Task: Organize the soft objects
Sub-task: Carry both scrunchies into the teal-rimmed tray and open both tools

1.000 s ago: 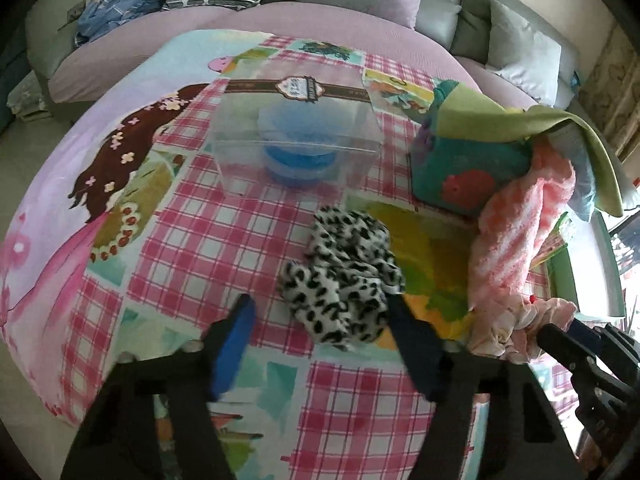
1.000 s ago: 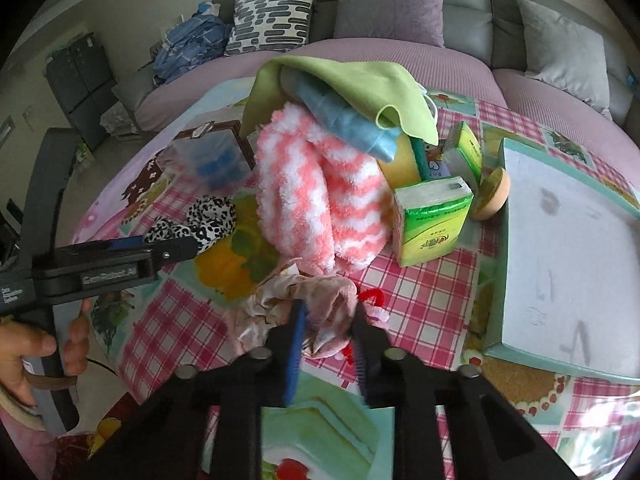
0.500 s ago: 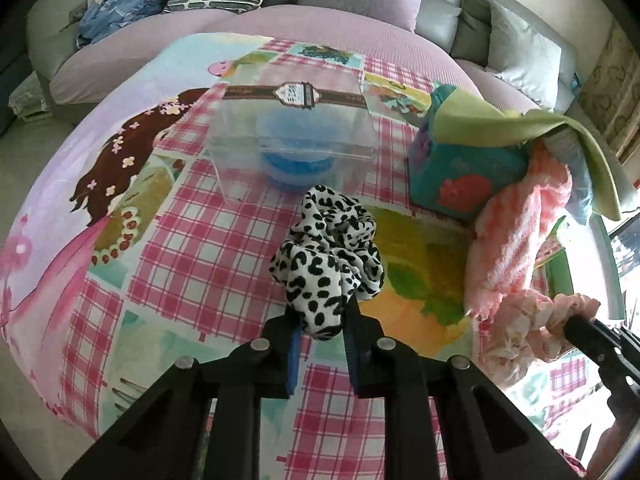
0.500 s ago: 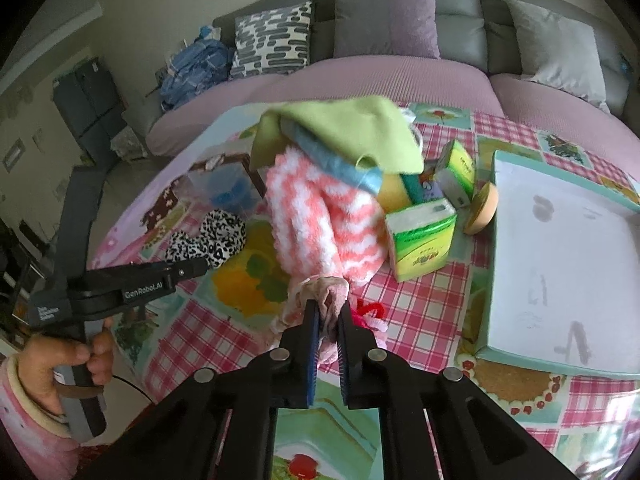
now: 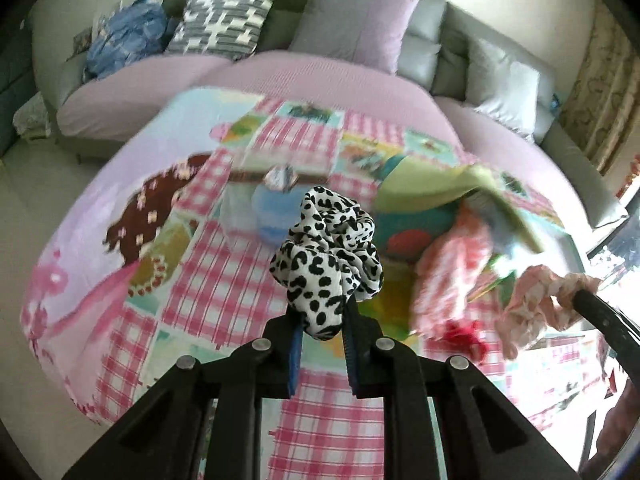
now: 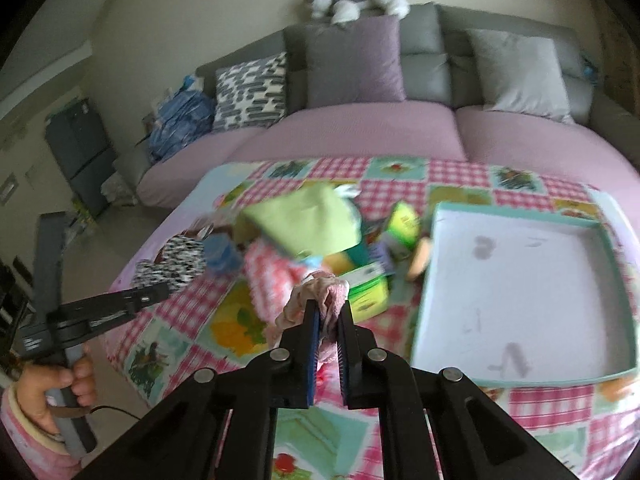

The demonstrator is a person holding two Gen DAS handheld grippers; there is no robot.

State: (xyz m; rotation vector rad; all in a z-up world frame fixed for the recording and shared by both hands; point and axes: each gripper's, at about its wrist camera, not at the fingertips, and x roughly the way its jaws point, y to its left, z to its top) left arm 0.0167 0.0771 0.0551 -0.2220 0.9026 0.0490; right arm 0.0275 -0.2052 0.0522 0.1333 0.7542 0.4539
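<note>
Two scrunchies held above the patchwork counter

The left gripper [image 5: 323, 330] has its jaws clamped on a black-and-white spotted scrunchie [image 5: 328, 258], clear of the counter [image 5: 192, 280] in front of a clear box [image 5: 256, 216]. The right gripper [image 6: 328, 322] has its jaws closed on a pink scrunchie [image 6: 316, 300], above the counter's near part. A pile of cloths [image 6: 308, 224] and green cartons [image 6: 368, 294] crowds the middle. To the right a shallow white tray [image 6: 520, 296] lies empty, reaching close to the counter's right edge. A sofa [image 6: 400, 136] borders the far edge.
</note>
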